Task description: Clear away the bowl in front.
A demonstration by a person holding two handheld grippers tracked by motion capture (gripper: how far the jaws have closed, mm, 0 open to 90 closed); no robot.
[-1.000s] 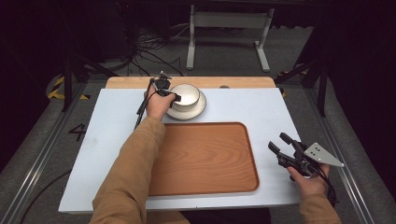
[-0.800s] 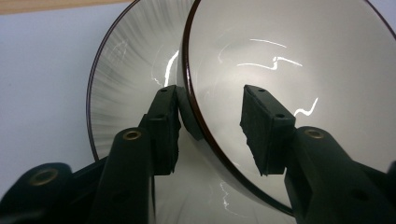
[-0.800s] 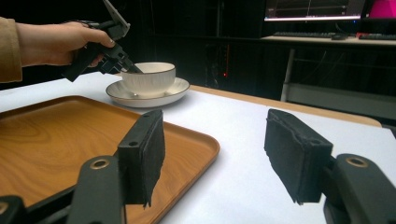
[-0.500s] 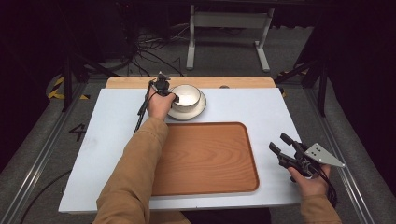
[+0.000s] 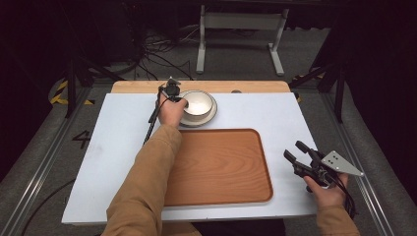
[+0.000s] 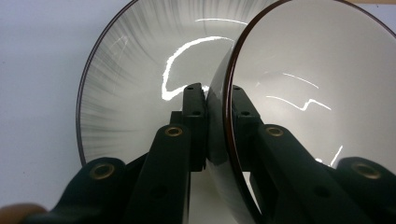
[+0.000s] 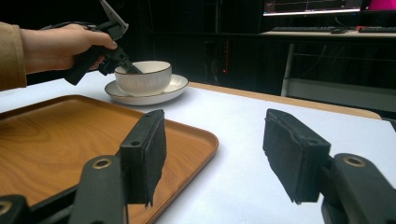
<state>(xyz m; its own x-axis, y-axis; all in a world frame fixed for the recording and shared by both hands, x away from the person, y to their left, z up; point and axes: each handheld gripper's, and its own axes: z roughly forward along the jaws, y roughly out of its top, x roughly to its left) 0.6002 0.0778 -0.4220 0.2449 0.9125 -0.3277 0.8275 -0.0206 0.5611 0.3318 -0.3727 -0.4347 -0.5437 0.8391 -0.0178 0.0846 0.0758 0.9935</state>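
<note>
**Gripping bowl rim at far side of table**

Left gripper [image 6: 217, 100] is clamped on the rim of a white bowl [image 5: 198, 103]: in the left gripper view one jaw sits outside the bowl wall, the other inside, rim with its dark edge line pinched between them. Bowl sits on a white saucer [image 5: 210, 118] with a thin dark rim. Both are at the far middle of the white table [image 5: 275, 115], just beyond the far edge of the wooden tray [image 5: 221, 167]. Left hand [image 5: 169, 109] and tan sleeve [image 5: 147, 177] reach across the tray's left part to get there. In the right gripper view the left gripper comes at the bowl from the left side, tilted down onto the rim.

Right gripper [image 5: 298, 156] is off the tray's right edge, near the table's right front corner, held in the right hand [image 5: 327, 189]. Jaws stand wide apart with nothing between them; the pads [image 7: 289, 149] show clear space and bare table. Grey three-cornered plate [image 5: 342, 163] on top of it. Right gripper points toward the tray and bowl.

Tray is empty, rounded corners, raised lip, lying flat in the table's middle front. Floor beyond the table is dark with cables [image 5: 147, 54] and a white metal stand [image 5: 238, 29].
</note>
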